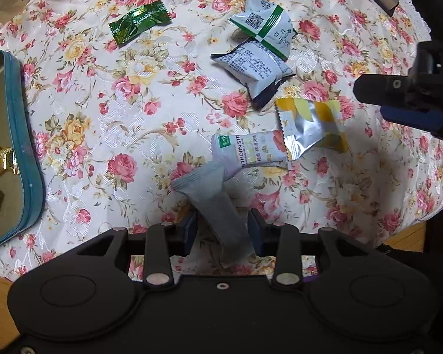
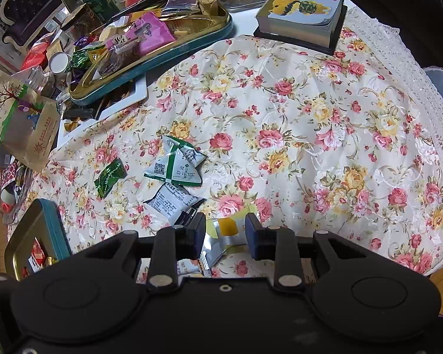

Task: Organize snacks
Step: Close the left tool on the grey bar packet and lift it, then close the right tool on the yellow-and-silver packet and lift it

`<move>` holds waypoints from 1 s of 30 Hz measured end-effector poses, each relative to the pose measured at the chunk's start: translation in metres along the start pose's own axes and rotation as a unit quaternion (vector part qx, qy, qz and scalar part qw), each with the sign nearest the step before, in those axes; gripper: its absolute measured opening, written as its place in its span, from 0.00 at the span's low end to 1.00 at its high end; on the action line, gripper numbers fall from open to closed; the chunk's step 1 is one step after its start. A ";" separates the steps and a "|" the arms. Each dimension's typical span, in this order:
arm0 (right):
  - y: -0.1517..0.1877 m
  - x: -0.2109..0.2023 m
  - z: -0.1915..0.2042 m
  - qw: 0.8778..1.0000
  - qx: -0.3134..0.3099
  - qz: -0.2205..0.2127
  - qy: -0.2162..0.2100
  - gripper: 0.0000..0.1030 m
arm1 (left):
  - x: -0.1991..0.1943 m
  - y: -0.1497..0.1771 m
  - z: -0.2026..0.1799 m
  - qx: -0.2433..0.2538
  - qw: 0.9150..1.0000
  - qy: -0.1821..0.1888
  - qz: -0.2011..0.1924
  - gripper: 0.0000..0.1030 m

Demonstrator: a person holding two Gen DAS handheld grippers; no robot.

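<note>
Grey sachet (image 1: pixel 218 206) stands tilted between the left gripper's (image 1: pixel 221 230) spread fingers, pads apart from it, on the floral cloth (image 1: pixel 103 118). From the right wrist, the right gripper (image 2: pixel 226 236) straddles a yellow-and-silver packet (image 2: pixel 224 236); whether its pads press the packet I cannot tell.

Glossy foil green candy wrapper (image 1: pixel 139 21), woven floral cloth (image 1: pixel 109 124), matt black plastic tool (image 1: pixel 221 231)

A cream tablecloth (image 1: pixel 109 135) printed with pink and yellow roses. A shiny green candy wrapper (image 1: pixel 139 21), a white packet with green stripes (image 1: pixel 261 20), a silver and yellow packet (image 1: pixel 313 126), a pale grey sachet (image 1: pixel 218 206). The tin tray (image 1: pixel 26 159) is teal outside, gold inside.
</note>
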State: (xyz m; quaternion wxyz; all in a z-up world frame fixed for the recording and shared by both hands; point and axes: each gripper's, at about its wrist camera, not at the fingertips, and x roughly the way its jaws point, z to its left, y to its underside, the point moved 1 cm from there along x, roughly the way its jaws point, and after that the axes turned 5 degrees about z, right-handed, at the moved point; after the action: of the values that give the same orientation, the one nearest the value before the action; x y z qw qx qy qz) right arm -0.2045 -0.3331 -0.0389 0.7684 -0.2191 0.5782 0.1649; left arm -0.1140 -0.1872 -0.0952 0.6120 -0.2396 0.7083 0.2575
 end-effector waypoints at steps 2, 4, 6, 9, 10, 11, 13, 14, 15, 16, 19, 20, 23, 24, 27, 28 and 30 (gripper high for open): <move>0.000 0.000 0.000 1.000 0.000 0.001 0.000 0.30 | 0.004 -0.002 -0.001 0.000 1.000 -0.008 0.000 0.38; 0.000 0.000 0.000 1.000 0.000 0.001 0.000 0.30 | 0.004 -0.002 0.000 -0.001 1.000 -0.016 -0.004 0.28; 0.000 0.001 0.000 1.000 0.000 0.002 0.000 0.30 | 0.001 -0.004 0.005 -0.003 1.000 -0.022 -0.012 0.26; 0.001 0.003 0.000 1.000 -0.001 0.006 0.002 0.30 | -0.008 -0.006 0.016 -0.010 0.999 -0.029 -0.028 0.26; 0.001 0.005 0.000 1.000 -0.001 0.007 0.004 0.30 | -0.011 -0.008 0.018 -0.013 0.999 -0.034 -0.032 0.26; 0.002 0.007 0.000 1.000 -0.002 0.009 0.005 0.30 | -0.012 -0.009 0.020 -0.016 0.998 -0.038 -0.036 0.26; 0.003 0.010 0.001 1.000 -0.003 0.012 0.008 0.30 | -0.015 -0.013 0.025 -0.024 0.998 -0.049 -0.040 0.26; 0.003 0.013 0.001 1.000 -0.004 0.014 0.009 0.31 | -0.016 -0.015 0.028 -0.029 0.997 -0.053 -0.041 0.26; 0.003 0.015 0.001 1.000 -0.004 0.017 0.009 0.31 | -0.016 -0.016 0.030 -0.033 0.997 -0.058 -0.041 0.26; 0.003 0.017 0.001 1.000 -0.003 0.019 0.008 0.31 | -0.016 -0.016 0.032 -0.037 0.997 -0.061 -0.040 0.26; 0.004 0.026 0.001 0.999 0.002 0.031 0.007 0.32 | -0.017 -0.017 0.038 -0.041 0.997 -0.058 -0.036 0.26; 0.004 0.029 0.001 0.999 0.007 0.036 0.006 0.32 | -0.017 -0.017 0.036 -0.041 0.997 -0.057 -0.034 0.26; 0.004 0.033 0.000 0.999 0.017 0.049 0.000 0.32 | -0.021 -0.015 0.039 -0.043 0.997 -0.049 -0.033 0.26; 0.004 0.033 -0.001 0.998 0.020 0.051 -0.002 0.33 | -0.022 -0.016 0.039 -0.044 0.997 -0.047 -0.033 0.26; 0.005 0.033 -0.002 0.997 0.033 0.060 -0.017 0.35 | -0.025 -0.015 0.041 -0.047 0.997 -0.047 -0.035 0.26; 0.006 0.034 -0.002 0.997 0.039 0.068 -0.023 0.35 | -0.025 -0.015 0.041 -0.048 0.997 -0.047 -0.035 0.26; 0.007 0.041 -0.002 0.994 0.050 0.092 -0.034 0.35 | -0.024 -0.015 0.043 -0.050 0.997 -0.047 -0.037 0.26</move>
State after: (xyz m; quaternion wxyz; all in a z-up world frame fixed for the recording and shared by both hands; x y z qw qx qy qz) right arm -0.1990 -0.3281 -0.0799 0.7796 -0.1206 0.5765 0.2127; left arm -0.0685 -0.1697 -0.0772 0.6411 -0.2841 0.6553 0.2808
